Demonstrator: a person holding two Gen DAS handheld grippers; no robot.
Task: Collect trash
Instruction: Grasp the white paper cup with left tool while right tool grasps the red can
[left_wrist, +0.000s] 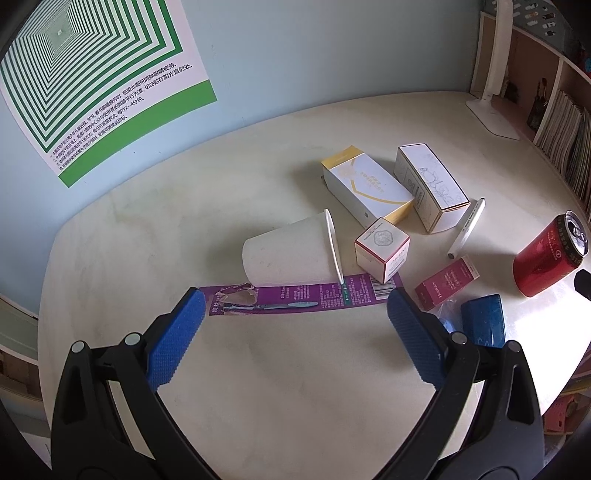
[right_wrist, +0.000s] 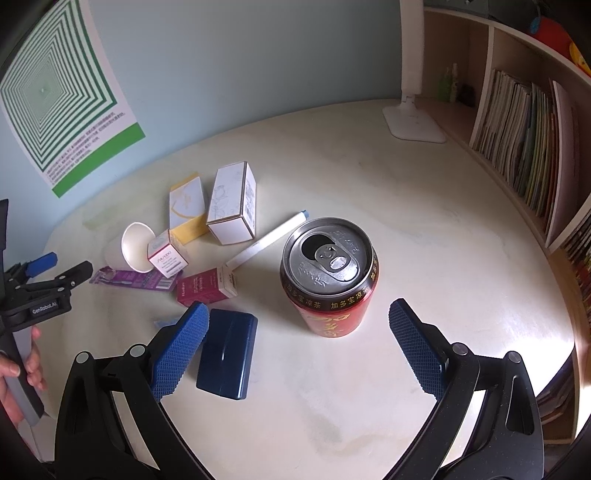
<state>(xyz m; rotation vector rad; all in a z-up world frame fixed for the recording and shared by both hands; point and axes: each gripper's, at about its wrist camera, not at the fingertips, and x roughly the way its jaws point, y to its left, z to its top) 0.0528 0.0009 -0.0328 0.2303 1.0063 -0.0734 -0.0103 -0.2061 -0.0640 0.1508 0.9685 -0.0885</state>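
A purple toothbrush package (left_wrist: 303, 297) lies flat just beyond my open left gripper (left_wrist: 295, 299), with its ends near the two blue fingertips. Behind the package a white paper cup (left_wrist: 291, 251) lies on its side beside a small white cube box (left_wrist: 382, 247). My open right gripper (right_wrist: 297, 314) hovers in front of an upright red drink can (right_wrist: 330, 277), opened at the top. Nothing is between either gripper's fingers. In the right wrist view the left gripper (right_wrist: 55, 267) shows at the left edge, held by a hand (right_wrist: 22, 365).
On the pale table (right_wrist: 406, 229) lie a yellow-white box (left_wrist: 364, 186), a white flower-print box (left_wrist: 430, 182), a white pen (left_wrist: 467, 227), a maroon box (left_wrist: 445, 282) and a dark blue case (right_wrist: 227, 358). A lamp base (right_wrist: 413, 123) and bookshelves (right_wrist: 535, 147) stand at the back right.
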